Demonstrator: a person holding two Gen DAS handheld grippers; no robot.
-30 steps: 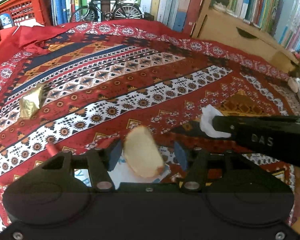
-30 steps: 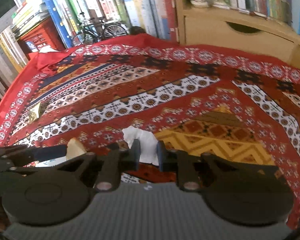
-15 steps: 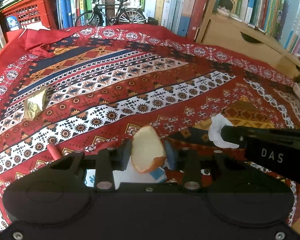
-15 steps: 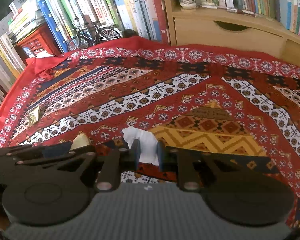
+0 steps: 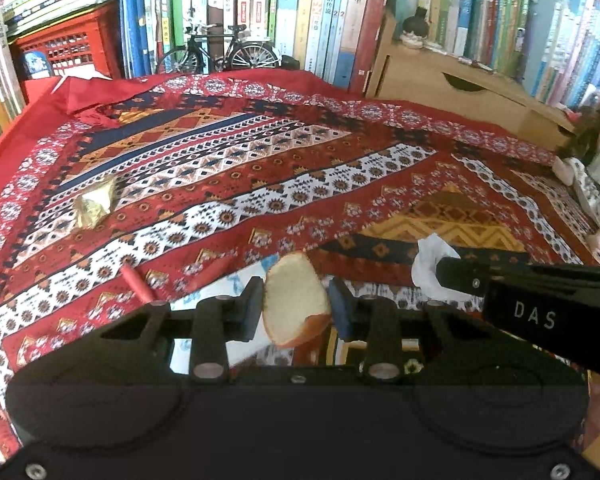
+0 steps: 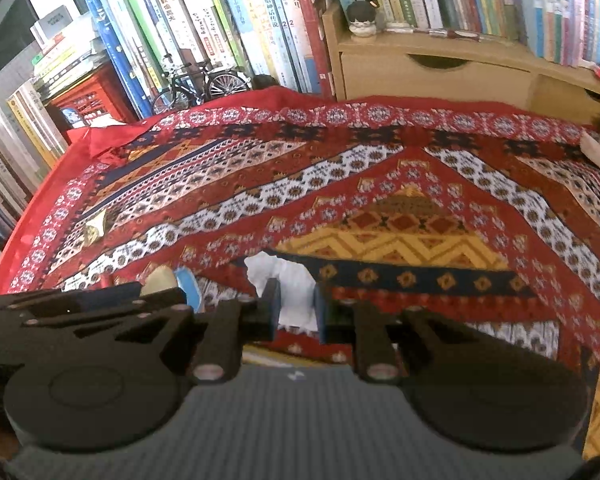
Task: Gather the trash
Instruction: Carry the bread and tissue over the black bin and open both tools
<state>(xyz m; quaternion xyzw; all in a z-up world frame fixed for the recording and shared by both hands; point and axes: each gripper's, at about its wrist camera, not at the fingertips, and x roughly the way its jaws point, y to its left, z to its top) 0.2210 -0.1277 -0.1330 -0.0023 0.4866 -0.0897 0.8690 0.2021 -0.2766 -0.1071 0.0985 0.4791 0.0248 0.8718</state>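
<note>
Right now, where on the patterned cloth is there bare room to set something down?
The cloth's middle and far stretch, between the gold wrapper and the wooden drawer unit, is bare. Crowded: the near edge, with a red stick, white-and-blue paper and both loaded grippers.

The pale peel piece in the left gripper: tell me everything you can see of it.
The pale, oval piece of fruit peel shows a cream, spongy-looking inner face with an orange-brown rim along its lower right edge. It stands roughly upright, leaning slightly, clamped between the two fingers of the left gripper, which press on its two sides. It is held above the red patterned cloth and touches nothing else. In the right wrist view only its pale top shows.
</note>
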